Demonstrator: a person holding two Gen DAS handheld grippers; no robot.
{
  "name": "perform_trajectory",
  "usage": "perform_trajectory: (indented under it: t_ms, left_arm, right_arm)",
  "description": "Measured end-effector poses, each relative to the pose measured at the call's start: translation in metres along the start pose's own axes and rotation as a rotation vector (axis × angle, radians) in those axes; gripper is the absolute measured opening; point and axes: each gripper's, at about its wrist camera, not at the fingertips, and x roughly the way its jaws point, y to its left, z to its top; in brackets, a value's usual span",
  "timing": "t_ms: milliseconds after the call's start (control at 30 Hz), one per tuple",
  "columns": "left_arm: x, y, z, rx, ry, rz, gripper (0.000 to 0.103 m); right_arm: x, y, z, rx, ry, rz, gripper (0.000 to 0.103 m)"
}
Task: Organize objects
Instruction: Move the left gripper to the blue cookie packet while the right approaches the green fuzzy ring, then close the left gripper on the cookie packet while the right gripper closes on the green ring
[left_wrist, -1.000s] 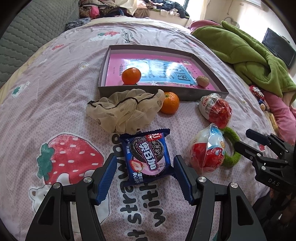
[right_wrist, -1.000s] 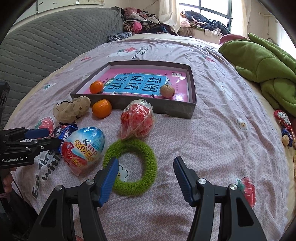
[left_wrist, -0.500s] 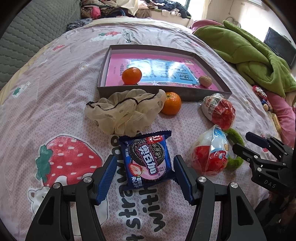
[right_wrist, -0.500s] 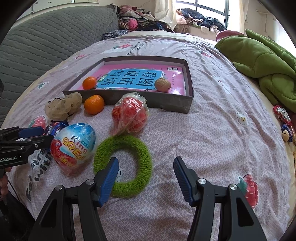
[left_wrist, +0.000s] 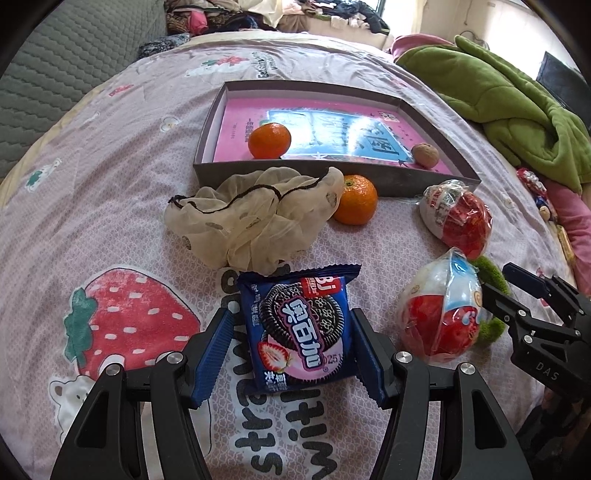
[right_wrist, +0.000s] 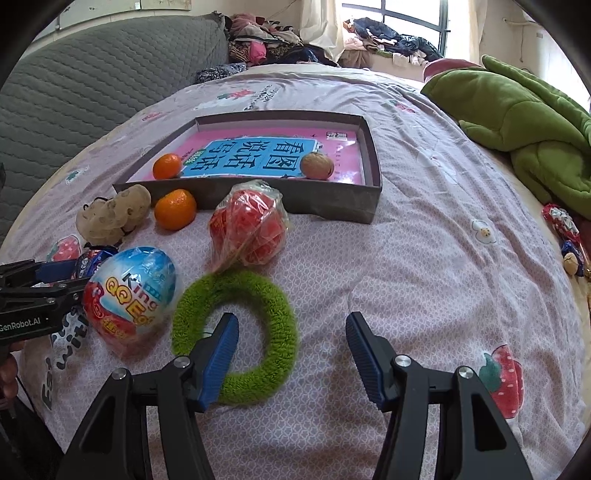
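Fingers, left gripper (left_wrist: 291, 356): blue pads (left_wrist: 214, 354) spread wide, either side of cookie packet (left_wrist: 301, 328), whether they touched it could not be told
Fingers, right gripper (right_wrist: 290, 356): spread wide, left pad (right_wrist: 219, 356) inside green fuzzy ring (right_wrist: 236, 332), right pad outside it, nothing clamped
Surface: pink bedsheet (right_wrist: 424, 258) with strawberry and bear prints, black lettering
Room: grey quilted headboard (right_wrist: 92, 85) at left, green blanket (right_wrist: 517, 110) at right, clothes piled by window
Cookie packet: dark blue, sandwich-cookie picture, pink band with strawberry, lay flat just in front of beige mesh pouch (left_wrist: 255, 218)
Ring: flat on sheet, beside wrapped egg toy (right_wrist: 129, 291)
Box tray (right_wrist: 332, 206): grey, shallow, pink-and-blue book inside, holding tangerine (right_wrist: 167, 166) and walnut (right_wrist: 317, 166)
Loose items: second tangerine (right_wrist: 175, 209) against tray's front wall, red egg in plastic wrap (right_wrist: 249, 232) near it
Far right edge: small wrapped candies (right_wrist: 561, 225)
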Motion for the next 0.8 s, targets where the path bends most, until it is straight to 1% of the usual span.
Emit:
perform_trajectory:
  t_ms: [133,333,400,533,600,633,700,800]
  left_arm:
    - [0.002,-0.003,-0.001,0.021,-0.012,0.016,0.065]
    - [0.005,-0.003,-0.002,0.026,-0.022,0.014,0.066]
    - [0.006,-0.003,-0.002,0.030,-0.025,0.013,0.066]
    - [0.008,-0.002,-0.002,0.031,-0.025,0.004,0.066]
    - [0.008,-0.001,-0.002,0.030,-0.026,0.000,0.066]
    - [0.008,-0.001,-0.002,0.030,-0.026,-0.002,0.066]
    - [0.008,0.000,-0.002,0.032,-0.026,-0.005,0.065]
    - [0.008,-0.001,-0.003,0.039,-0.029,-0.005,0.065]
  right_arm:
    - [0.003,0.003,-0.001,-0.015,0.000,0.004,0.056]
    - [0.006,0.007,-0.002,-0.028,0.000,0.010,0.048]
    - [0.006,0.009,-0.002,-0.034,-0.001,0.019,0.042]
    - [0.007,0.010,-0.002,-0.043,0.001,0.036,0.036]
    - [0.007,0.010,-0.002,-0.044,0.000,0.047,0.031]
    - [0.006,0.011,-0.002,-0.047,0.001,0.052,0.029]
    - [0.006,0.011,-0.003,-0.051,0.000,0.057,0.023]
    - [0.005,0.011,-0.003,-0.050,0.000,0.060,0.017]
